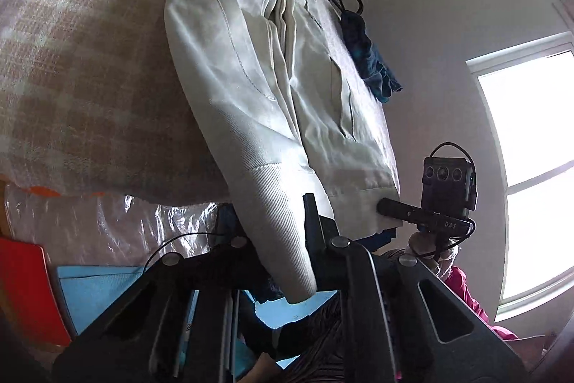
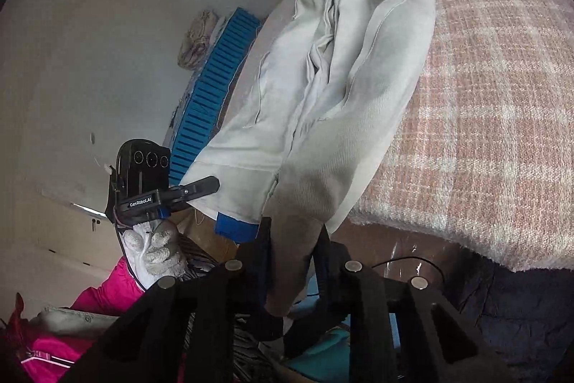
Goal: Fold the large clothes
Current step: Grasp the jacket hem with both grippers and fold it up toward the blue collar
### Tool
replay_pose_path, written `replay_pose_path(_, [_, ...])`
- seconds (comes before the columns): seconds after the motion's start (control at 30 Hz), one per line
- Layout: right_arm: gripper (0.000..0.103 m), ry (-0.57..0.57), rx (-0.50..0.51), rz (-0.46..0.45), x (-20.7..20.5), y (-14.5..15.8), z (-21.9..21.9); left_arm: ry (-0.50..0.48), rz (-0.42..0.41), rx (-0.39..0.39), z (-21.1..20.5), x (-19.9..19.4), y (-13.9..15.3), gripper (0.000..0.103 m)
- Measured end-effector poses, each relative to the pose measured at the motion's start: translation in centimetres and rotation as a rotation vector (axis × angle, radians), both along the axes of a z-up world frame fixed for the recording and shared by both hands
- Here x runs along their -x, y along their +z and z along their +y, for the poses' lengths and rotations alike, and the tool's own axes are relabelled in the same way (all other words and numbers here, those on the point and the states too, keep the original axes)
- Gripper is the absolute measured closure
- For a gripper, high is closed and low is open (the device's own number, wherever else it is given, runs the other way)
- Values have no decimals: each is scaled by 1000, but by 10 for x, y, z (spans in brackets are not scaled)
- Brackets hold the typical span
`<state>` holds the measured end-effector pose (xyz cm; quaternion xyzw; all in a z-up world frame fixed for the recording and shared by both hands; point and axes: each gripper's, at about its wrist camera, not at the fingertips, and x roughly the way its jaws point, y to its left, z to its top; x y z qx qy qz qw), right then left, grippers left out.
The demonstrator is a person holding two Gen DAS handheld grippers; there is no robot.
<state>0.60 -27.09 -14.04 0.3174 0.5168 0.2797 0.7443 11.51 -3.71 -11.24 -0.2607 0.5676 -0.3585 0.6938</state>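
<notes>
Left wrist view: a checked blanket (image 1: 79, 60) fills the left; we see pale trousers (image 1: 258, 67) at centre, our left gripper (image 1: 283, 232) clamped on one hem. Right wrist view: our right gripper (image 2: 294, 239) pinches the other hem, lower centre.

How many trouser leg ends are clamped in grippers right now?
2. One leg end of the trousers is pinched in the left gripper; the other is pinched in the right gripper. Both hang off the bed edge.
</notes>
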Motion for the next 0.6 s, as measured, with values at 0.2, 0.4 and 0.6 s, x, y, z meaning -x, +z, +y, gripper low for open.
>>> replay_pose_path(0.2, [87,-100,-41,-86,-36,38,-12,90,-66,62,2,-33,39,92])
replay_pose_path(0.4, [87,-208,32,-154,-85,70,-33,169,-113,66,-3,-89,54,92])
replay_pose_path(0.6, [87,-296,149,-127,-142,65,-45,267,-82,45,-10,-152,36,92])
